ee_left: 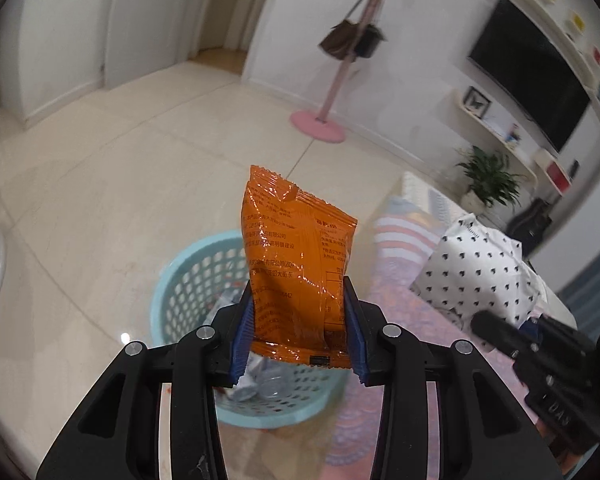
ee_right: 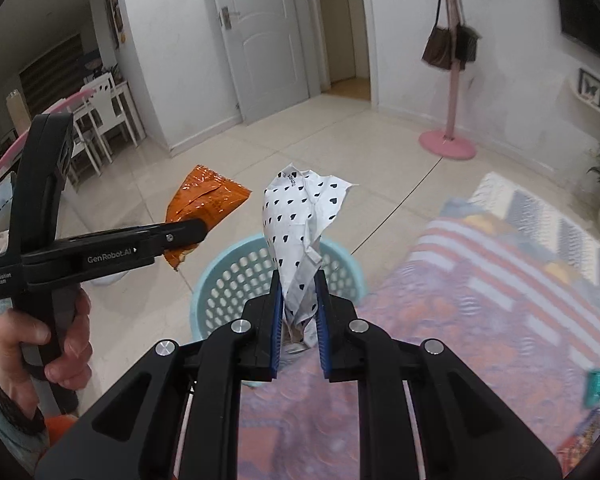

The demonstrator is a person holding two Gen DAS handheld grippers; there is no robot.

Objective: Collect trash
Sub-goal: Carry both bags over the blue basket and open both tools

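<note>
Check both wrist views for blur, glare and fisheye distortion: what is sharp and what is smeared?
Left wrist view: the orange snack bag in the left gripper is sharp with glossy glare; the coat stand and television are motion-smeared, and the walls bow. Right wrist view: the heart-print wrapper in the right gripper is crisp; the striped cover is blurred.

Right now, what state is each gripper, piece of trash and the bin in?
Left gripper: shut on orange snack packet.
Orange snack packet: held upright above the basket.
Right gripper: shut on heart-print wrapper.
Heart-print wrapper: crumpled, held over the basket.
Blue laundry basket: upright, some trash inside.
</note>
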